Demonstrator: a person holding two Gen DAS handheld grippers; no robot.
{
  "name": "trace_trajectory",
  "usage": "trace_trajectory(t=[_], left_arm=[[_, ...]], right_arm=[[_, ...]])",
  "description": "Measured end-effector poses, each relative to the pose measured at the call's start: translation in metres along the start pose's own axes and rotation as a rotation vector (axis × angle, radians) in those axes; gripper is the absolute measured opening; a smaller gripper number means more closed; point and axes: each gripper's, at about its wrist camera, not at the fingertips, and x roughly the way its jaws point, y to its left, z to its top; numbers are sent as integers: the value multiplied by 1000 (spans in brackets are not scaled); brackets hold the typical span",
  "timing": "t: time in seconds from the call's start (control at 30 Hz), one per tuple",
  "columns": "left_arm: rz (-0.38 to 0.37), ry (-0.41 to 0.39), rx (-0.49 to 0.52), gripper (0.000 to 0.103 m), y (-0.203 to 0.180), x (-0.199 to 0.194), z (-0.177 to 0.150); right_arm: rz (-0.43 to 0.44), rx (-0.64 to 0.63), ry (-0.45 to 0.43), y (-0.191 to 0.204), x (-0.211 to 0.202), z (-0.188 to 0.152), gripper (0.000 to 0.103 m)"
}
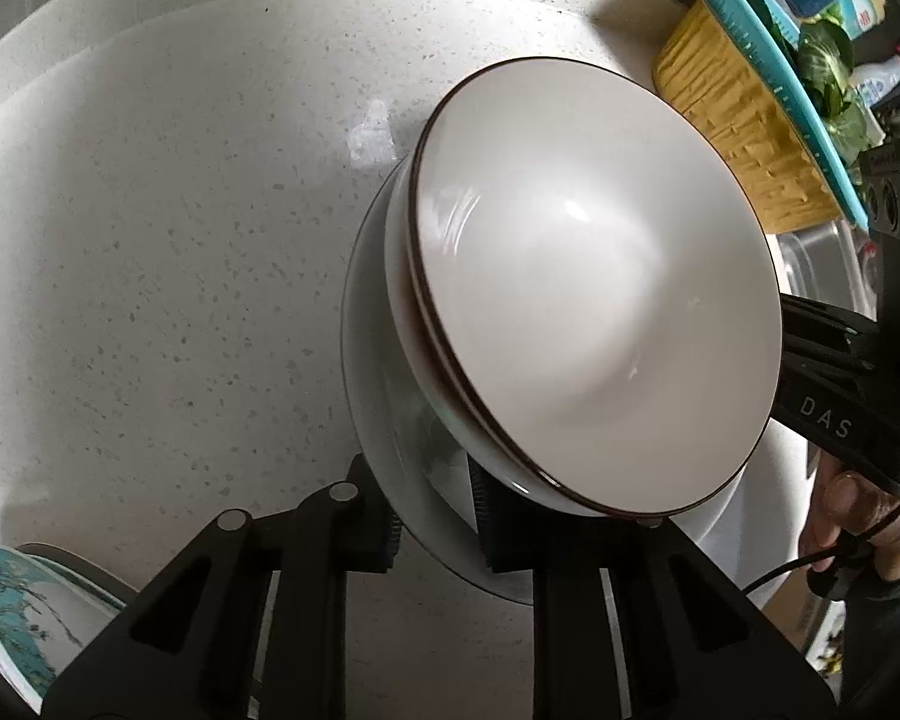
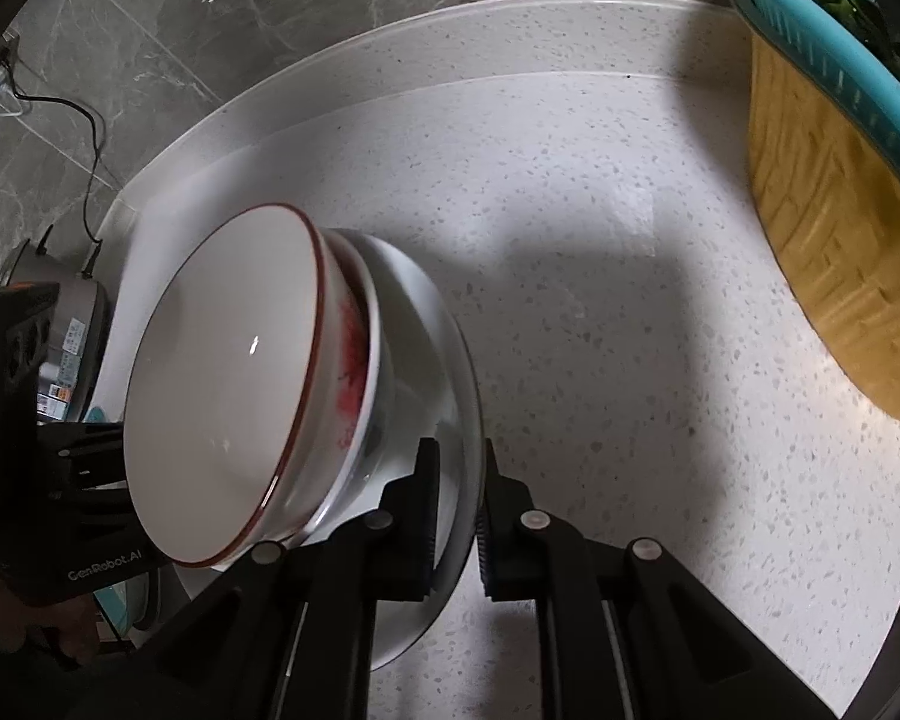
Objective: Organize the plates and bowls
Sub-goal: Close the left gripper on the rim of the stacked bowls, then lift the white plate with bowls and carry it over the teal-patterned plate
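Both grippers are clamped on the white plate (image 1: 378,420) at the bottom of the stack: left gripper (image 1: 435,525) on one rim edge, right gripper (image 2: 456,516) on the opposite edge; jaws nearly shut on the thin rim. The two nested red-rimmed bowls (image 1: 594,288) ride on it above the speckled countertop (image 1: 180,240); judging by the symmetric grip, neither hand is nearer, so the lift must stay level or the bowls slide.

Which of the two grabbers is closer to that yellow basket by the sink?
Right. The right gripper clamps the plate rim on the side toward the yellow basket; the left gripper clamps the opposite rim, with the bowls between.
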Motion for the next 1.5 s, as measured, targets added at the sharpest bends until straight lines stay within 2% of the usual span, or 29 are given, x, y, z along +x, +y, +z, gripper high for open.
trace_trajectory(t=[0.3, 0.6, 0.87, 1.17, 1.3, 1.5], left_arm=[[11, -47, 4, 17, -1, -28, -16], [36, -117, -49, 17, 18, -92, -55], [78, -160, -143, 17, 66, -148, -100], [123, -157, -252, 17, 125, -190, -178], [129, -149, -293, 17, 145, -191, -205], [127, -130, -316, 17, 169, -185, -237]], right_arm=[[4, 5, -24, 9, -19, -6, 13], [45, -87, -59, 58, -44, -4, 13], [112, -199, -63, 125, -47, -8, 14], [197, -324, -9, 207, -31, -26, 15], [212, -364, 21, 234, -18, -37, 16], [204, -381, 65, 250, 6, -54, 16]])
